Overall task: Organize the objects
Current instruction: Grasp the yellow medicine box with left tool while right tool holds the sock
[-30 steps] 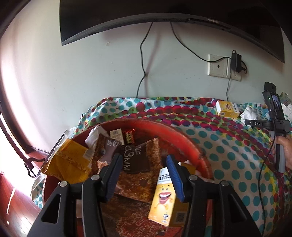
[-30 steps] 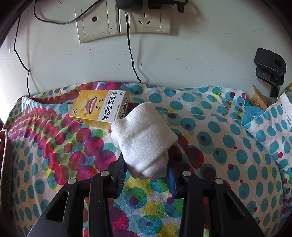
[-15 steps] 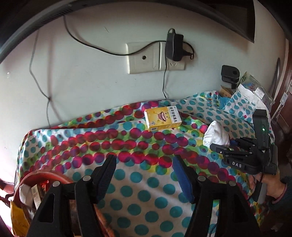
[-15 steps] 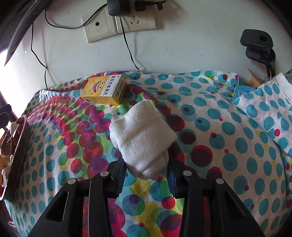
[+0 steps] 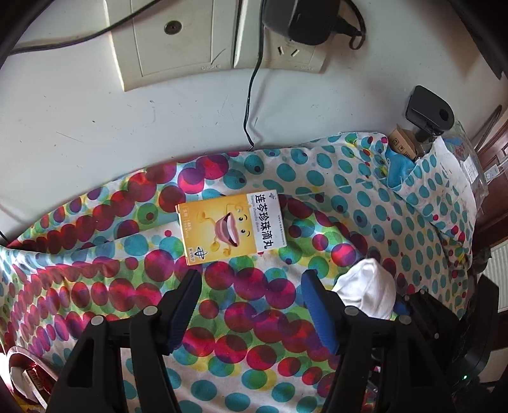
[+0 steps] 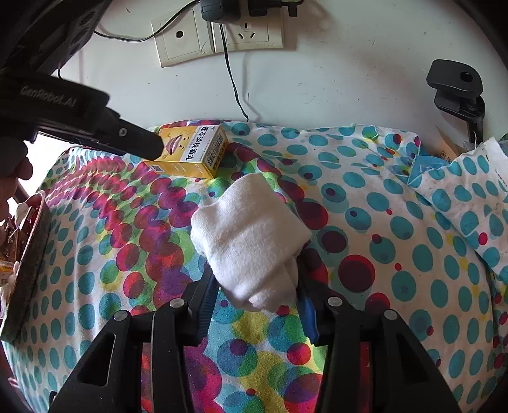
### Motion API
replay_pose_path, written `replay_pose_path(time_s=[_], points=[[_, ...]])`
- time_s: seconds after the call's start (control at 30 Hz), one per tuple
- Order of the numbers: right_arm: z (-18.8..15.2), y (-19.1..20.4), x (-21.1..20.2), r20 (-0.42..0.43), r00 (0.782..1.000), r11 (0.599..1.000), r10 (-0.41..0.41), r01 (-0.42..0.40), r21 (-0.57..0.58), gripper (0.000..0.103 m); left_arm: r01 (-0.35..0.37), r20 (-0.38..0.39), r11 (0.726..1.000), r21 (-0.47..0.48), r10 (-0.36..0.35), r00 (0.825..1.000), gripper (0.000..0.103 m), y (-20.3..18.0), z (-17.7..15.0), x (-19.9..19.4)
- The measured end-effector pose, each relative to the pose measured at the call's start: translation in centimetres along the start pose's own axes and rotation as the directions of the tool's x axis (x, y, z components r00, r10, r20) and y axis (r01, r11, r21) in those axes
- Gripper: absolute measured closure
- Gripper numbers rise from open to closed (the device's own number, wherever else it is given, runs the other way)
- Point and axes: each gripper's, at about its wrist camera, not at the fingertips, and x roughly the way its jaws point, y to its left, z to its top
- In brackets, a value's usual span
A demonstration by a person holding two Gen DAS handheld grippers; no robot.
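Note:
A yellow medicine box (image 5: 231, 227) with a cartoon mouth lies flat on the polka-dot cloth (image 5: 95, 286) near the wall. My left gripper (image 5: 249, 282) is open and empty, hovering just in front of the box. My right gripper (image 6: 254, 286) is shut on a rolled white sock (image 6: 250, 235), held just above the cloth to the right of the box (image 6: 187, 152). The sock also shows in the left wrist view (image 5: 368, 290). The left gripper's finger (image 6: 127, 139) reaches over the box in the right wrist view.
A red basket (image 6: 28, 254) with snack packets stands at the left edge of the table. Wall sockets with a plugged charger (image 5: 304, 22) and a hanging cable sit behind the box. A black clamp (image 6: 457, 85) and a cardboard box (image 5: 403, 144) stand at the back right.
My left gripper has swung right from the red basket to the yellow box and come close to it. My right gripper has kept hold of the sock and pulled back a little.

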Motion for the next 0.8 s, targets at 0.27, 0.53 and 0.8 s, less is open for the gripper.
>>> replay_pose_path(time_s=[0.27, 0.53, 0.8], points=[[0.8, 0.1, -0.3, -0.001, 1.000, 1.000, 0.021, -0.021, 0.006, 0.052, 0.001, -0.048, 0.997, -0.080, -0.005, 0.999, 0.036, 0.6, 1.7, 1.1], [1.0, 0.4, -0.2, -0.007, 1.000, 1.000, 0.025, -0.025, -0.008, 0.047, -0.096, -0.005, 0.994, 0.051, 0.097, 0.995, 0.036, -0.7, 3.8, 0.7], [0.8, 0.5, -0.1, -0.006, 1.000, 1.000, 0.024, -0.024, -0.009, 0.046, -0.156, -0.013, 0.960, 0.233, 0.164, 0.986, 0.036, -1.4, 6.4, 3.4]])
